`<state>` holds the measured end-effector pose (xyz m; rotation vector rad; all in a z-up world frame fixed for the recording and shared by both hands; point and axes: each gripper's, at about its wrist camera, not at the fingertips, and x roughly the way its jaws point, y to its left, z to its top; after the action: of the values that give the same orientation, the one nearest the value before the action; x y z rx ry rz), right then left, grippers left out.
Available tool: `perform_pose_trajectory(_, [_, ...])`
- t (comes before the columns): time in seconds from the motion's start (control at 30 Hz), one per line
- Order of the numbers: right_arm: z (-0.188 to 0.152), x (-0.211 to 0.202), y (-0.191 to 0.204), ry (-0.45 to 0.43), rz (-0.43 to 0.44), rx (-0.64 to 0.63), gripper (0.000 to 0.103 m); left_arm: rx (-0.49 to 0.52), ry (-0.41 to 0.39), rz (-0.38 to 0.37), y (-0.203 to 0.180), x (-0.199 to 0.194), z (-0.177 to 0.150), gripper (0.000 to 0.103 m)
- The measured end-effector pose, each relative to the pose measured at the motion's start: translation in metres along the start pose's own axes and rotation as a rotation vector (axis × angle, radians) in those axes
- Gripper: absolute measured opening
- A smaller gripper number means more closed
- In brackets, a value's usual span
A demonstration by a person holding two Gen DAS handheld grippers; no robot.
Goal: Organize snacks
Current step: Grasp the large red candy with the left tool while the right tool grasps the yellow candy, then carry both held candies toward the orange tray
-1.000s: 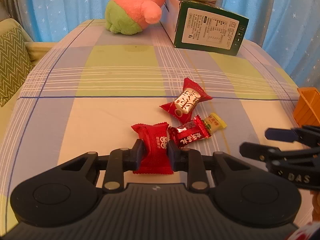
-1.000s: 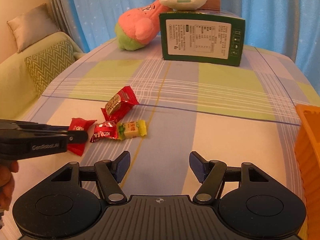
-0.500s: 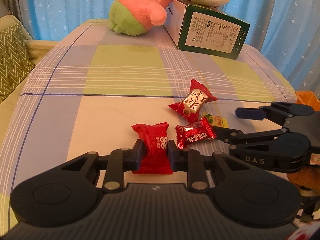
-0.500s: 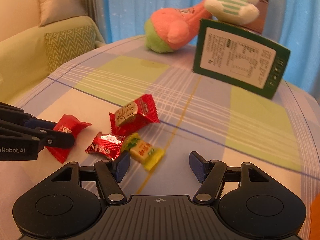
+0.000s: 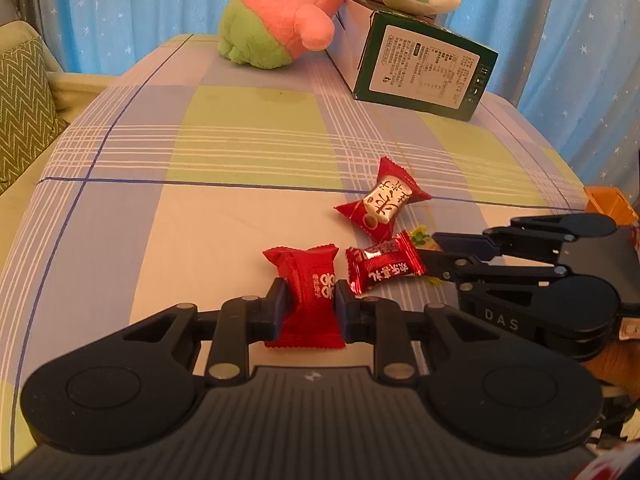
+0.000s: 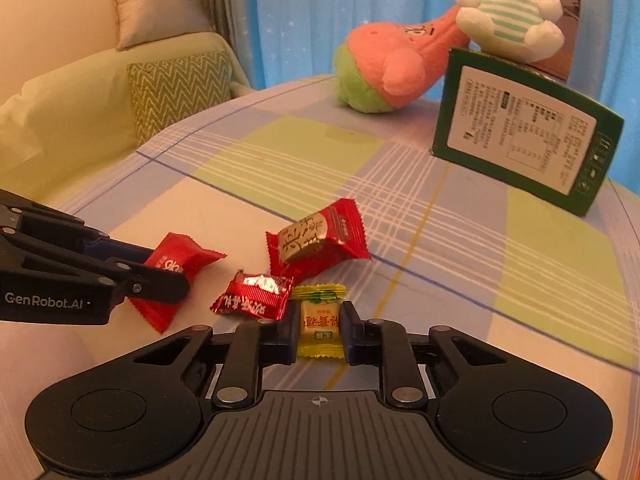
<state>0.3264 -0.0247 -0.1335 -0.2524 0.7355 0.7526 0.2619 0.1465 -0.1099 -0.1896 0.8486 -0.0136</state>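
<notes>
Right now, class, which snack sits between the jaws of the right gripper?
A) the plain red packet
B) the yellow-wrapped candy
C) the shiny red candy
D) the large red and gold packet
B: in the right wrist view the yellow-wrapped candy is pinched between the jaws of the right gripper, while the left gripper holds the plain red packet.

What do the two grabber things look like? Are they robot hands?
Both are matte black plastic with round discs, silver screws and dark blue fingertip pads. The left gripper reads "GenRobot.AI" in white; the right gripper reads "DAS". A person's hand holds one. No cables show.
</notes>
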Motion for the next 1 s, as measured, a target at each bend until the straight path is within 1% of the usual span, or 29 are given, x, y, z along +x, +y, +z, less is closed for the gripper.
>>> perform_pose_trajectory(0.33, [-0.023,-0.050,0.003,0.006,-0.069,0.185,0.021,-0.007,0.003,-0.012,-0.008,-0.024,-0.009,0.022])
perform_pose_trajectory(0.6, [-0.030,-0.101,0.012,-0.021,-0.111,0.273,0.021,-0.011,-0.006,-0.021,-0.029,-0.065,-0.017,0.022])
perform_pose_trajectory(1.0, [-0.044,-0.190,0.029,-0.072,-0.163,0.355,0.021,-0.039,-0.030,-0.050,-0.070,-0.128,-0.039,0.022])
